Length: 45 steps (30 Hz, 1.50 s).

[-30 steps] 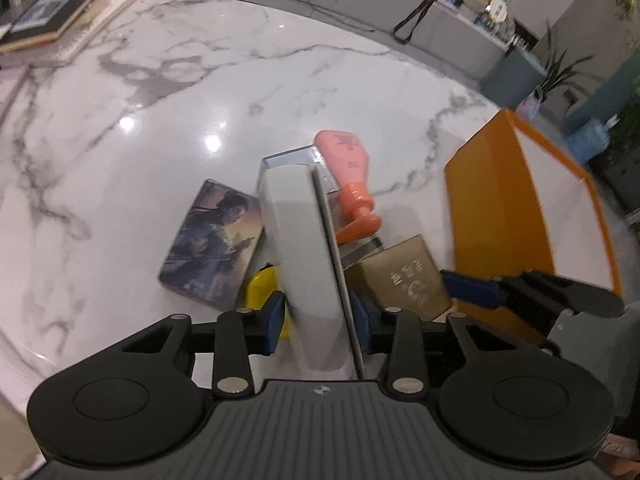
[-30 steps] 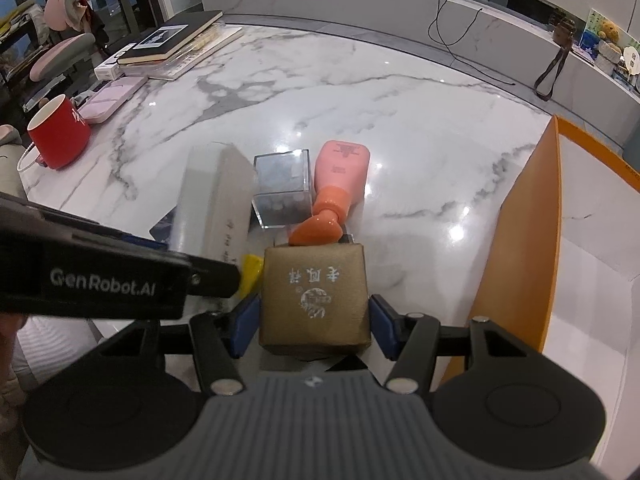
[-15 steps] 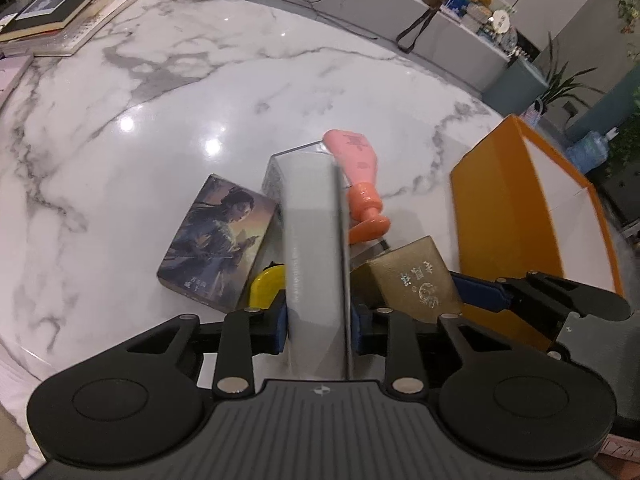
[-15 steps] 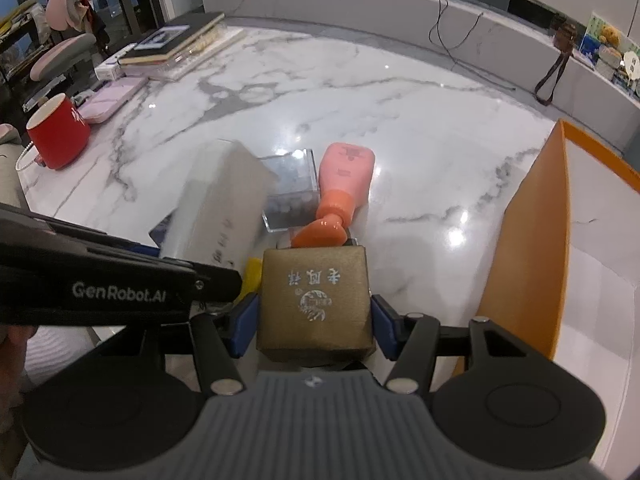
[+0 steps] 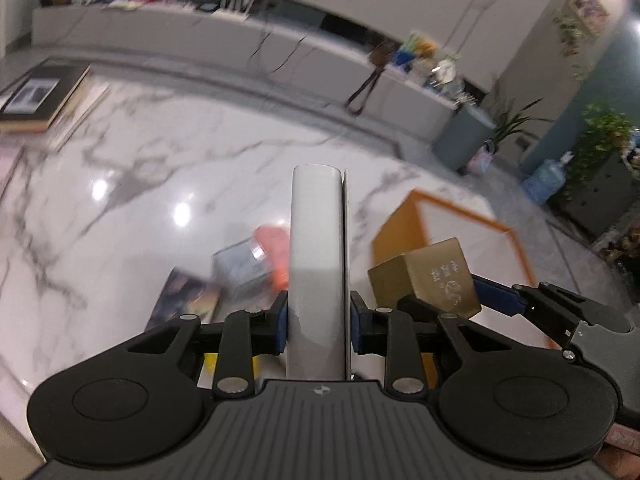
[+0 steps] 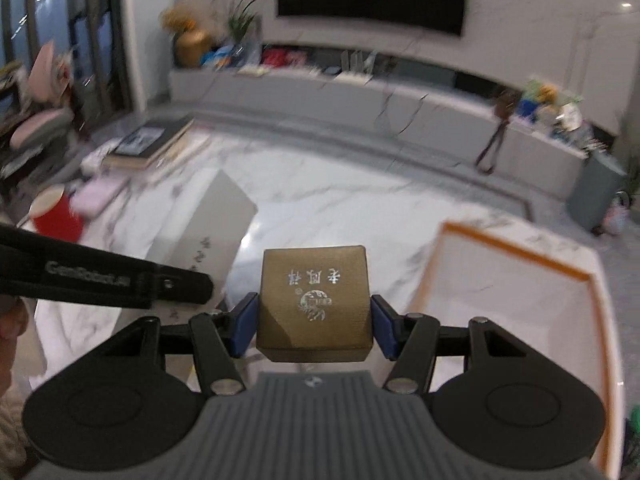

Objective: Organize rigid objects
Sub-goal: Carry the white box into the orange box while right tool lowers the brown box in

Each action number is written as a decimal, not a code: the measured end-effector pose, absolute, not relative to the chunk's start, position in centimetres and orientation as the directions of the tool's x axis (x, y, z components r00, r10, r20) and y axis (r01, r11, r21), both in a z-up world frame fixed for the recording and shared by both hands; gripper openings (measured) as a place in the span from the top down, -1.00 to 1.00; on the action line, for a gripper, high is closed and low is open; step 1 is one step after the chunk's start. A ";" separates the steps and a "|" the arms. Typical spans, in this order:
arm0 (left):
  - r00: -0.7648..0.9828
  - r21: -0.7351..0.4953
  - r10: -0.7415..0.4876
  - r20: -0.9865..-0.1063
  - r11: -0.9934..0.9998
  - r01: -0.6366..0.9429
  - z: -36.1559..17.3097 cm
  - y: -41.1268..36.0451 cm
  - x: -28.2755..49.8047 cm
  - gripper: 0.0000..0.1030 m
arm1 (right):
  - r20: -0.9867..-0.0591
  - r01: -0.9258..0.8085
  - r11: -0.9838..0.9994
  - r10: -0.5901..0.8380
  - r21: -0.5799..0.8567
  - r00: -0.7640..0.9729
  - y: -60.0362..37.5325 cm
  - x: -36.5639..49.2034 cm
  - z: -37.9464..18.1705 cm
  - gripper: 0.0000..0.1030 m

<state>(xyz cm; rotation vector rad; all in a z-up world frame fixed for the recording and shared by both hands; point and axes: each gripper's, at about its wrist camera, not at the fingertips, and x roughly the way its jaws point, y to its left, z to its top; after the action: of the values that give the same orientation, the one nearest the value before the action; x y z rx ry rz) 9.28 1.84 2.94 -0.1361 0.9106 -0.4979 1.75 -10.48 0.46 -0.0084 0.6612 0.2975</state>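
Observation:
My left gripper [image 5: 319, 326] is shut on a flat white box [image 5: 318, 252] and holds it on edge, lifted above the marble table [image 5: 132, 184]. My right gripper [image 6: 313, 326] is shut on a gold box [image 6: 314, 304] with printed characters, also lifted; it shows in the left wrist view [image 5: 434, 280] at the right. The white box shows in the right wrist view [image 6: 208, 228] at the left. An orange-rimmed box [image 6: 516, 292] with a white inside stands open at the right, beyond the gold box.
On the table below lie a picture-cover box [image 5: 186, 298], a clear cube [image 5: 240, 266], an orange bottle [image 5: 274, 248] and a yellow item [image 5: 210, 362]. A red mug [image 6: 56, 216] and stacked books [image 6: 148, 144] sit far left.
Both grippers have risen and tilted up with their boxes held. The table items dropped lower in view, and the room's back wall came into sight.

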 end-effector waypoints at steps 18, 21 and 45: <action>0.282 -0.394 -0.668 -0.689 0.672 0.627 3.6 -12.5 10.0 0.37 | -0.686 -0.011 0.996 0.066 0.084 0.725 -21.4 -1.1 -3.1 -0.14; 0.241 -0.403 -0.662 -0.710 0.662 0.632 1.7 -14.2 11.3 0.37 | -0.713 0.010 0.995 0.068 0.104 0.698 -22.6 -1.0 -4.8 -0.14; 0.058 -0.398 -0.555 -0.830 0.661 0.636 -4.5 -15.0 10.5 0.37 | -0.792 0.016 0.980 0.152 0.201 0.591 -22.8 -0.4 -10.0 -0.13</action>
<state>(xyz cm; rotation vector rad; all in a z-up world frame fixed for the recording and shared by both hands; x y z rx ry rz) 10.54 -15.01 -4.51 0.0815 1.2135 -0.9042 -0.43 -22.79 -10.04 0.1948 0.9367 0.0797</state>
